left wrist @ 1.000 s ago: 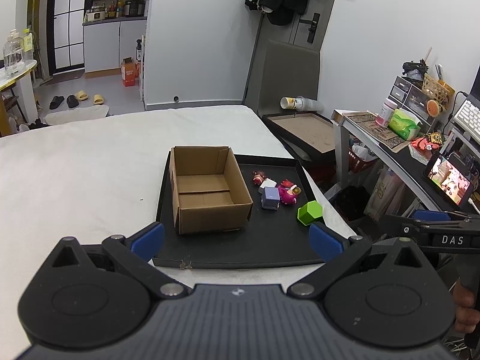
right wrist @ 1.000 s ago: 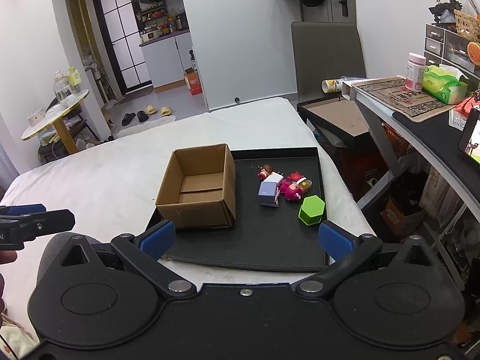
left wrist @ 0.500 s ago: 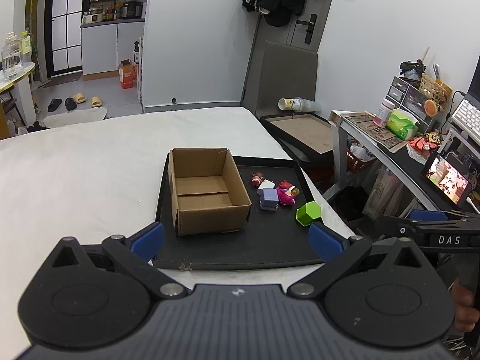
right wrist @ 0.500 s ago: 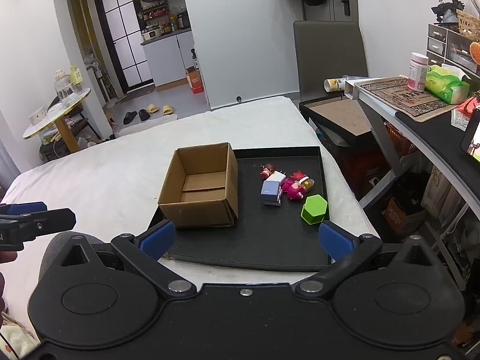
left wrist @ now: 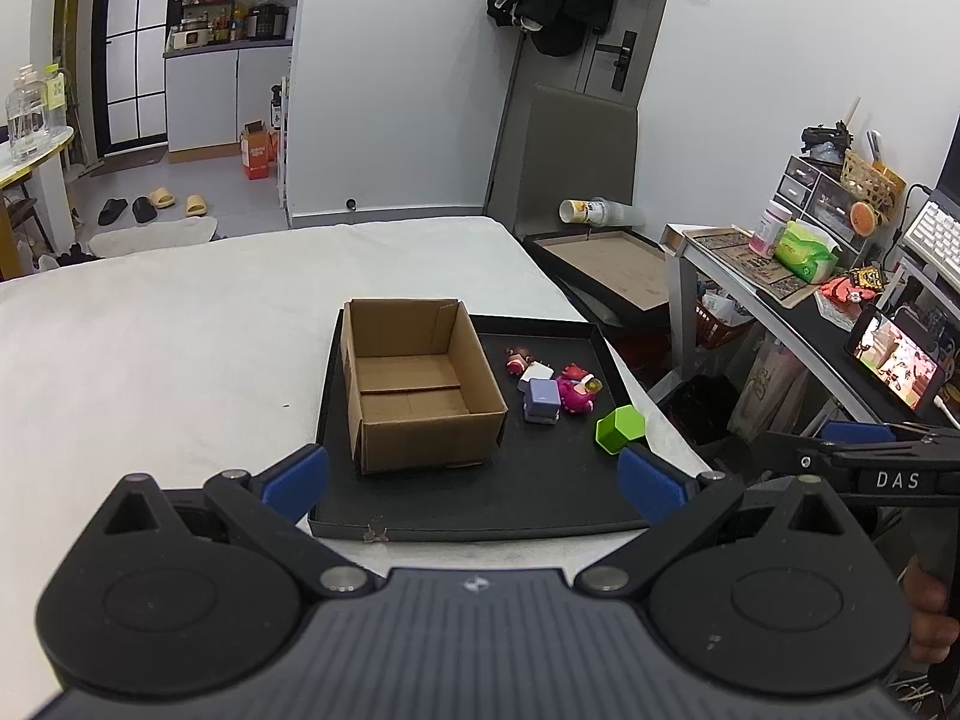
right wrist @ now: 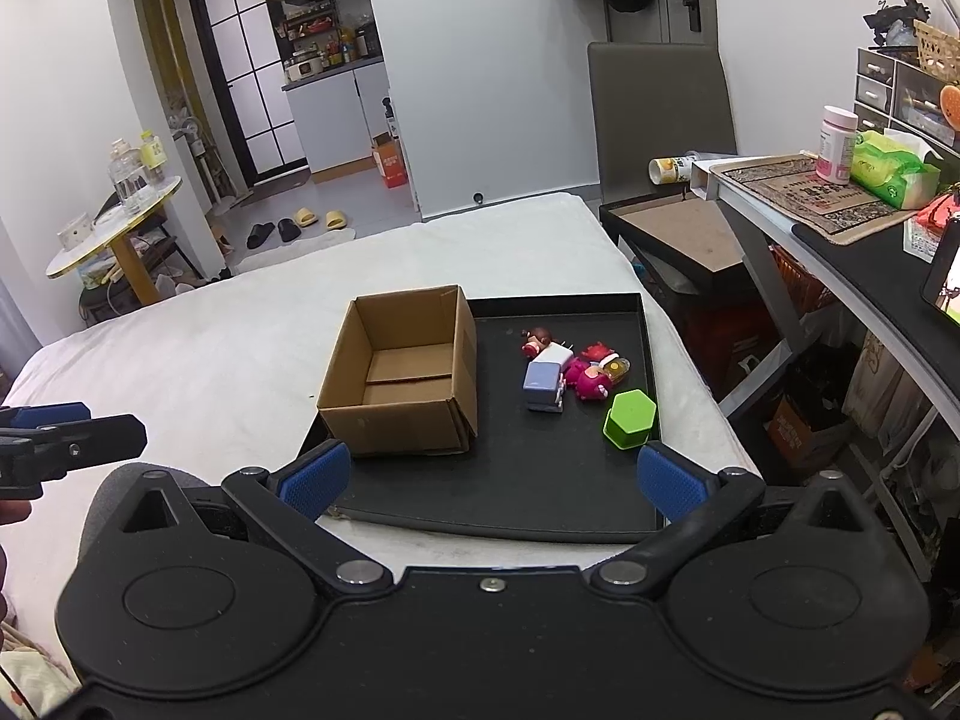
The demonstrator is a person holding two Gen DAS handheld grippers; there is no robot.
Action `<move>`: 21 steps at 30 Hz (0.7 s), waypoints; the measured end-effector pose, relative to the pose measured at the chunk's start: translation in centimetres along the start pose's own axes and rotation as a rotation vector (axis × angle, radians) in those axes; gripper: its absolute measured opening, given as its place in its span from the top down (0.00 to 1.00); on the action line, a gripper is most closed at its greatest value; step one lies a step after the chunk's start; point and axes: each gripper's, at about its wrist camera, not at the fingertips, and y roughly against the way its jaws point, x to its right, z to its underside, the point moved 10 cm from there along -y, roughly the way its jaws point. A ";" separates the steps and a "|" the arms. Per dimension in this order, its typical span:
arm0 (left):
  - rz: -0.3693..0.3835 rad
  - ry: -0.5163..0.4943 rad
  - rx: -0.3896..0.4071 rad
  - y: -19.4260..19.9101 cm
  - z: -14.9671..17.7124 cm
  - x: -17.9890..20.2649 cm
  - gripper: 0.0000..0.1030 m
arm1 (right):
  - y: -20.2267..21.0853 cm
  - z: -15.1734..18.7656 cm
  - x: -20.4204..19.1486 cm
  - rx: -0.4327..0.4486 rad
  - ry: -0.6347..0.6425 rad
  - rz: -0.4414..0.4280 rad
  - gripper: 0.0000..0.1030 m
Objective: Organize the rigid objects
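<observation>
An open, empty cardboard box (left wrist: 417, 384) (right wrist: 405, 369) stands on the left of a black tray (left wrist: 480, 498) (right wrist: 510, 504). To its right on the tray lie a purple block (left wrist: 542, 399) (right wrist: 543, 385), a pink toy figure (left wrist: 575, 393) (right wrist: 591, 381), a small doll (left wrist: 517, 359) (right wrist: 537, 341) and a green hexagonal piece (left wrist: 619, 429) (right wrist: 629, 420). My left gripper (left wrist: 474, 477) is open and empty, held before the tray's near edge. My right gripper (right wrist: 489, 477) is open and empty, also near the tray's front edge.
The tray rests on a white bed (left wrist: 150, 348). A second tray with a brown inside (left wrist: 612, 267) sits beyond the bed's right edge. A desk (right wrist: 852, 252) with clutter runs along the right. A grey chair (right wrist: 660, 114) stands behind.
Both grippers have drifted slightly, so the tray and box sit a little differently in view. Nothing was taken hold of.
</observation>
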 end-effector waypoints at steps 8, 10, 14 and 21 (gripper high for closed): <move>0.008 -0.006 0.000 0.1 0.1 0.1 0.01 | 0.1 0.1 0.0 0.004 -0.001 0.006 0.00; 0.008 -0.006 -0.001 0.1 0.1 0.1 0.01 | 0.1 0.1 -0.1 0.004 -0.001 0.007 0.00; 0.005 -0.007 0.000 0.1 0.0 0.0 0.01 | 0.0 0.1 0.0 0.005 -0.006 0.006 0.00; 0.009 0.003 -0.005 -0.5 0.0 -0.4 0.01 | -0.1 0.1 0.1 0.006 -0.010 0.005 0.00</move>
